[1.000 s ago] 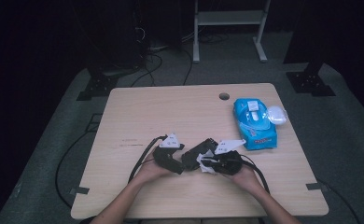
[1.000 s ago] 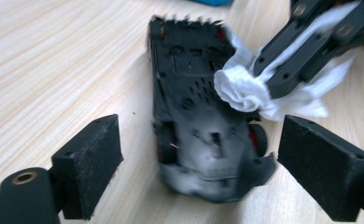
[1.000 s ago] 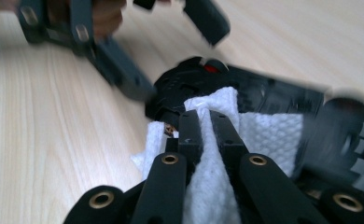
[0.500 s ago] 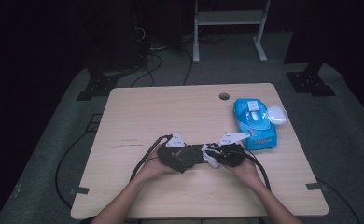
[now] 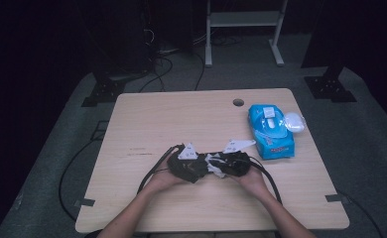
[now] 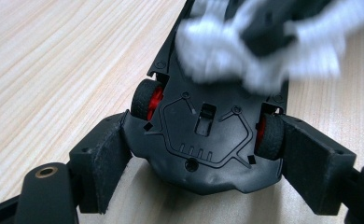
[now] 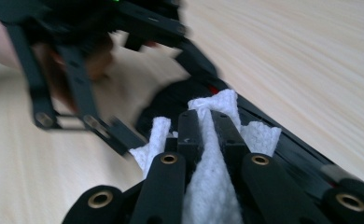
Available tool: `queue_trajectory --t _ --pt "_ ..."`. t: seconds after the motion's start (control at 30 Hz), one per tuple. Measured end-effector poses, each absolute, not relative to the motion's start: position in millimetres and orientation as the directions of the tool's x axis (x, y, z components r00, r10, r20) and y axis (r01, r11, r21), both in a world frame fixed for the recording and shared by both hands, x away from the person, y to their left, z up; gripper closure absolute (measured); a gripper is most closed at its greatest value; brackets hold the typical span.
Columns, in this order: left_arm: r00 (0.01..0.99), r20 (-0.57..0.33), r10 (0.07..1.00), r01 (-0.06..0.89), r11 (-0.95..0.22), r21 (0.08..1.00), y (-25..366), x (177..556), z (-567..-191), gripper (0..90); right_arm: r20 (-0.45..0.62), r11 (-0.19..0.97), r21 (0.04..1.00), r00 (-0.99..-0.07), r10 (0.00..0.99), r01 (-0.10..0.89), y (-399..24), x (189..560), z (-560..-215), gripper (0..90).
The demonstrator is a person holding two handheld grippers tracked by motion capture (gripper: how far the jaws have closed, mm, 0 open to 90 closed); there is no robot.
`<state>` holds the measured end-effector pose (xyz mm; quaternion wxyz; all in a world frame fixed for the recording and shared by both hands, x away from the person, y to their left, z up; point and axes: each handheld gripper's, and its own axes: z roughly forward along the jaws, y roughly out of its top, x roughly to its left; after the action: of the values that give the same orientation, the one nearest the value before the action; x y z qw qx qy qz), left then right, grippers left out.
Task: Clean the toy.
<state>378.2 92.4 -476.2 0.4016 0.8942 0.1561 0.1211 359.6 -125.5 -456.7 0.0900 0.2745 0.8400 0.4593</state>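
Note:
A black toy car (image 6: 203,135) with red wheels lies underside up between the pads of my left gripper (image 6: 207,163). Its jaws have just been closing, and the pads now press on the car's sides at the wheels. A white wipe (image 7: 208,186) is pinched in my right gripper (image 7: 207,121), which is shut on it and holds it against the car's underside (image 7: 171,100). In the high view the left gripper (image 5: 189,166) and right gripper (image 5: 231,163) meet tip to tip near the table's front, with the wipe (image 5: 214,163) between them.
A blue pack of wipes (image 5: 271,131) lies at the right of the wooden table (image 5: 181,114), with a crumpled clear wrapper (image 5: 294,120) beside it. A cable hole (image 5: 238,102) sits near the far edge. Cables trail from both grippers.
The two grippers have drawn together, from angled and apart to level and tip to tip. The wipe now rests on the car held by the left gripper.

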Motion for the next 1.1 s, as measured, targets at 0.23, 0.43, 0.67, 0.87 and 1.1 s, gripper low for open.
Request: queue_trajectory --t 0.23,0.43,0.67,0.87,1.1 --pt "0.920 0.116 0.375 0.169 -0.644 0.746 94 376 -476 20.6 0.097 0.471 0.815 -0.880 0.464 0.339 -96 362 -458 82.3" --pt "0.917 0.104 0.385 0.179 -0.630 0.756 93 378 -476 20.5 0.088 0.452 0.809 -0.837 0.541 0.376 -123 369 -454 82.5" --pt "0.913 0.130 0.388 0.169 -0.646 0.744 90 376 -477 20.6 0.119 0.463 0.811 -0.875 0.469 0.358 -100 364 -459 82.4" --pt "0.913 0.126 0.389 0.171 -0.644 0.746 92 376 -476 20.6 0.049 0.491 0.803 -0.860 0.509 0.336 -117 365 -455 82.3" --pt "0.913 0.111 0.391 0.182 -0.636 0.750 92 377 -476 20.6 0.018 0.436 0.818 -0.775 0.631 0.374 -170 362 -454 82.3"
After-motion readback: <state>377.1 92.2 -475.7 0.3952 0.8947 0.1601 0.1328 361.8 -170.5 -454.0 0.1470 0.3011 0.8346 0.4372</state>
